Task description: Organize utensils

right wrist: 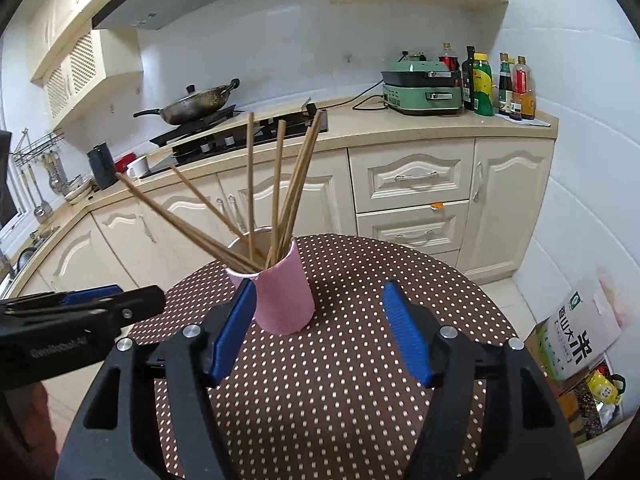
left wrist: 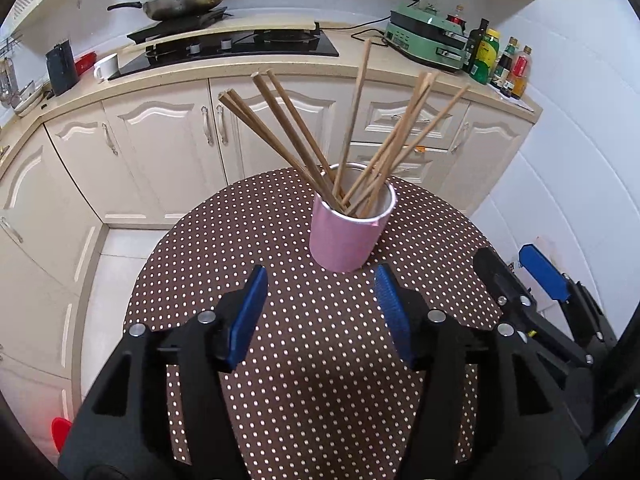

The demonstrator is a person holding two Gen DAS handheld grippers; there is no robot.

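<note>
A pink cup (left wrist: 344, 236) stands upright on the round brown polka-dot table (left wrist: 224, 264). Several wooden chopsticks (left wrist: 280, 128) stand in it and fan outward. My left gripper (left wrist: 322, 280) is open and empty, just in front of the cup. The right gripper also shows in the left wrist view (left wrist: 516, 264), at the table's right edge. In the right wrist view the cup (right wrist: 284, 296) with chopsticks (right wrist: 276, 188) sits ahead and left. My right gripper (right wrist: 318, 292) is open and empty, its left finger beside the cup. The left gripper (right wrist: 100, 300) reaches in from the left.
Cream kitchen cabinets (left wrist: 168, 132) and a counter run behind the table, with a black stove (left wrist: 240, 46), a pan (left wrist: 180, 0), a green appliance (left wrist: 428, 36) and bottles (left wrist: 492, 60). A cardboard box (right wrist: 580, 328) sits on the floor at the right.
</note>
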